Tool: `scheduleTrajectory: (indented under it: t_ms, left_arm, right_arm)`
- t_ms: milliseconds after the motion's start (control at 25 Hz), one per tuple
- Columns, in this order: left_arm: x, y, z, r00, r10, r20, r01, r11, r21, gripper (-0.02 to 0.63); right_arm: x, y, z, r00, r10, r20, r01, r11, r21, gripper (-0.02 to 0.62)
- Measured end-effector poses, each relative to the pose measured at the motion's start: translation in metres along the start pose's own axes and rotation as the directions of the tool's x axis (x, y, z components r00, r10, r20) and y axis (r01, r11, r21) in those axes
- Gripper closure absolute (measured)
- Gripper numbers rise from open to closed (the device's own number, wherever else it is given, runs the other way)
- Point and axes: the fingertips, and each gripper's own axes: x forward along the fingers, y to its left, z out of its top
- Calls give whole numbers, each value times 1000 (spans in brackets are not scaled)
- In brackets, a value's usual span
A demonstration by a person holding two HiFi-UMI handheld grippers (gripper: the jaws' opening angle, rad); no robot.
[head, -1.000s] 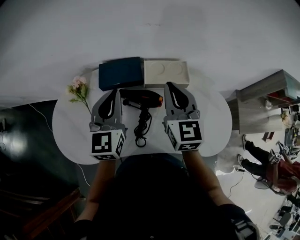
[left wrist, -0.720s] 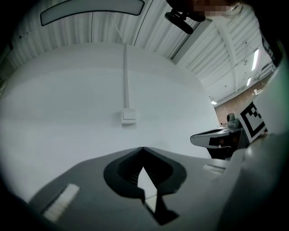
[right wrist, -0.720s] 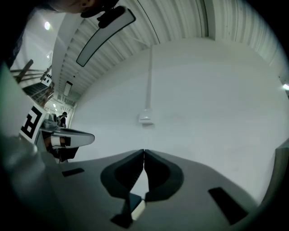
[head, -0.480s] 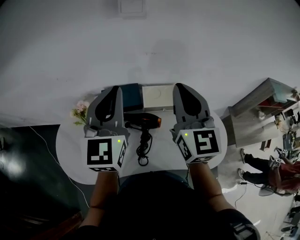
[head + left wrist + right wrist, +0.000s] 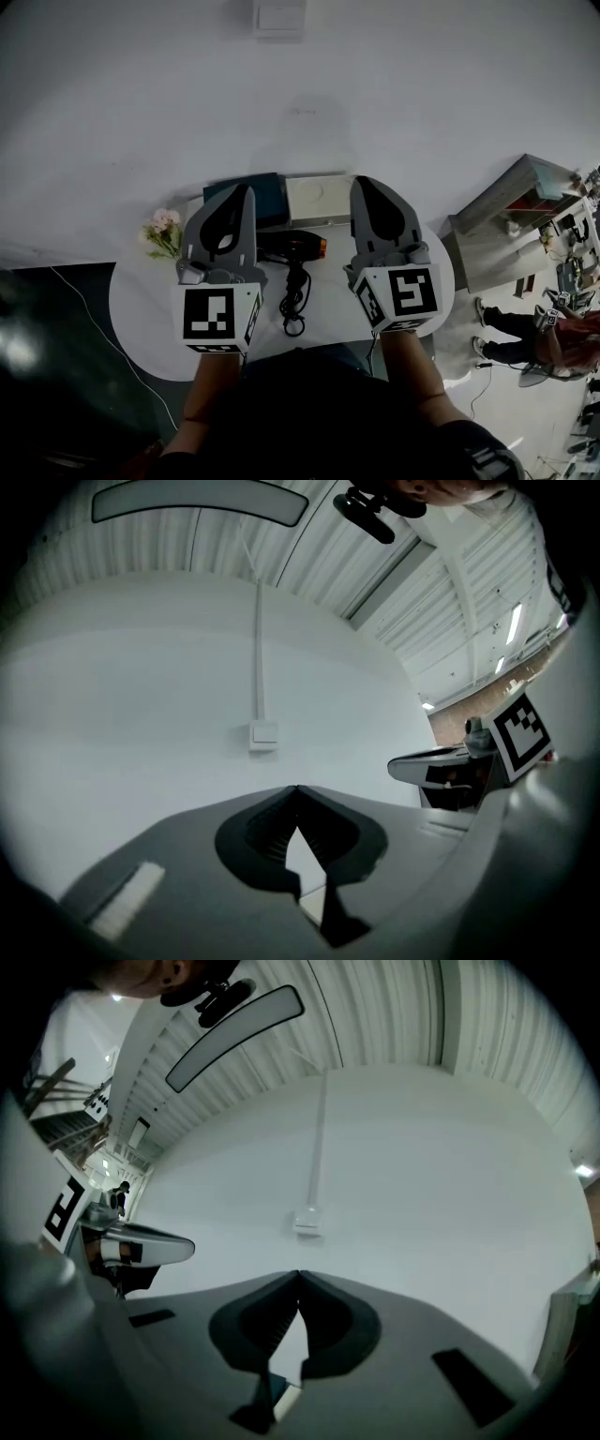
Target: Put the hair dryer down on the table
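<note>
A black hair dryer (image 5: 292, 247) with an orange nozzle end lies on the round white table (image 5: 141, 300), its coiled black cord (image 5: 293, 305) trailing toward me. My left gripper (image 5: 246, 188) is raised to the left of it and my right gripper (image 5: 360, 180) to the right; both are held above the table and touch nothing. In the left gripper view the left gripper (image 5: 296, 788) has its jaw tips meeting, with only the white wall beyond. The right gripper (image 5: 298, 1274) looks the same in its own view, shut and empty.
A dark blue box (image 5: 265, 192) and a white box (image 5: 320, 196) lie at the table's far edge, partly hidden by the grippers. A small pink flower sprig (image 5: 163, 232) lies at the left. A wall switch plate (image 5: 278, 15) is on the wall. A person (image 5: 525, 333) sits at the far right.
Both grippers have lifted up and tilted toward the wall, away from the hair dryer. The head view has tipped up, so the table sits lower. The hair dryer stayed put.
</note>
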Motion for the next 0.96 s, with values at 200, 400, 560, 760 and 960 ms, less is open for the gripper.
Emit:
scheduleTrajectory:
  t_ms: [200, 400, 560, 760, 960]
  left_arm:
    - [-1, 7, -4, 1000, -19, -5, 19, 1000, -15, 594]
    - [-1, 10, -6, 999, -37, -6, 36, 999, -25, 594]
    - [-1, 14, -8, 999, -33, -2, 33, 998, -44, 594]
    - [-2, 14, -13, 999, -38, -6, 37, 997, -67, 594]
    - [1, 19, -22, 999, -34, -26, 32, 996, -86, 594]
  right_arm:
    - [-1, 2, -2, 1000, -27, -12, 27, 1000, -3, 583]
    - [2, 2, -2, 999, -42, -22, 43, 998, 35, 583]
    - [3, 5, -6, 998, -40, -40, 41, 999, 30, 583]
    - [2, 5, -9, 997, -35, -68, 38, 998, 40, 583]
    - [7, 3, -12, 997, -43, -71, 45, 998, 33, 583]
